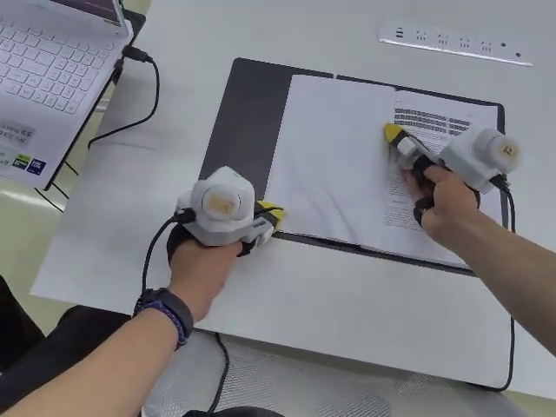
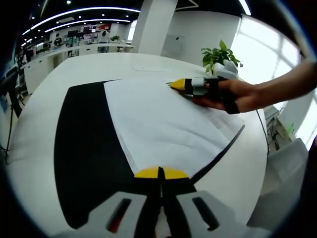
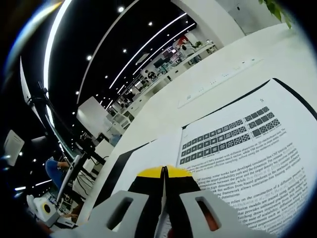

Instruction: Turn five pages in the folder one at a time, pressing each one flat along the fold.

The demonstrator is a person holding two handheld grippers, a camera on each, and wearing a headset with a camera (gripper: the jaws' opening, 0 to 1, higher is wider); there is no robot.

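My right gripper [image 1: 393, 135] sits closed and empty on the fold [image 1: 372, 187] of the folder [image 1: 243, 113] — it runs near-to-far — while the left gripper [image 1: 271, 211], also closed, rests near-left.

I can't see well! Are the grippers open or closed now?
Left gripper: shut, tips at the blank page edge.
Right gripper: shut, tips at the printed page.

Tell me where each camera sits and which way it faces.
Head view: on the headset, facing down at the open folder; left hand and right hand hold left gripper and right gripper.
Left gripper view: on that gripper, facing across the blank page toward the right gripper; own jaws below.
Right gripper view: on that gripper, facing over the printed page; own jaws below.
Shared: head and left gripper views show the right gripper.
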